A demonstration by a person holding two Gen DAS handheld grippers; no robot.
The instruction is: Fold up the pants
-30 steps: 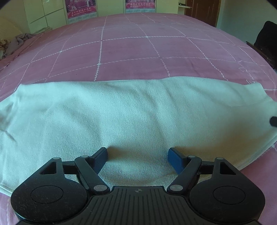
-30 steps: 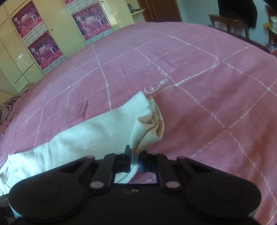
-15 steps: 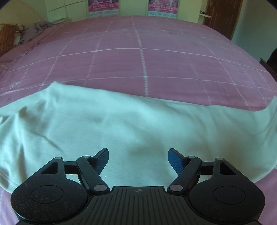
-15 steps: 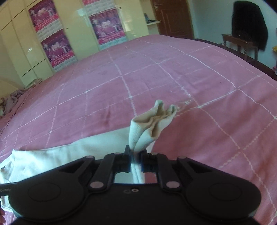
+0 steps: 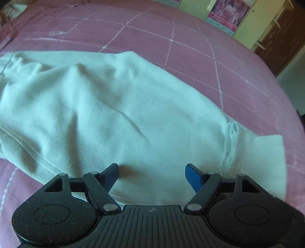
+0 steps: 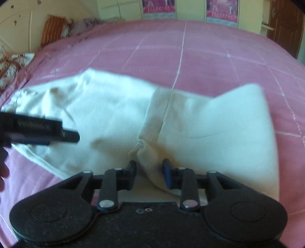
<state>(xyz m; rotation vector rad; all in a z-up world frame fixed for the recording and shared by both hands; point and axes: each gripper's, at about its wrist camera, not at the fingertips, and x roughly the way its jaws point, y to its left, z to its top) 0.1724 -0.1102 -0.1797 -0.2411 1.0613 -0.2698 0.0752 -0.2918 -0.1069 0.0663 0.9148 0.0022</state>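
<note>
The white pants (image 5: 118, 106) lie across the pink checked bedspread (image 5: 171, 38), with the leg end folded back over the upper part. In the right wrist view the pants (image 6: 209, 122) show a cuff seam (image 6: 158, 114) across the middle. My left gripper (image 5: 152, 169) is open just above the cloth and holds nothing. It also shows as a dark bar at the left of the right wrist view (image 6: 43, 129). My right gripper (image 6: 149, 167) is partly open with a fold of the pants lying loose between its fingers.
The bedspread (image 6: 190, 47) spreads far beyond the pants. Pillows and a crumpled blanket (image 6: 57, 28) lie at the head of the bed. Yellow cupboards with pink posters (image 6: 158, 7) and a brown door (image 5: 282, 38) stand behind.
My right gripper has carried the leg end leftward over the pants and opened, letting the cloth drop. My left gripper has swung left along the pants, still open.
</note>
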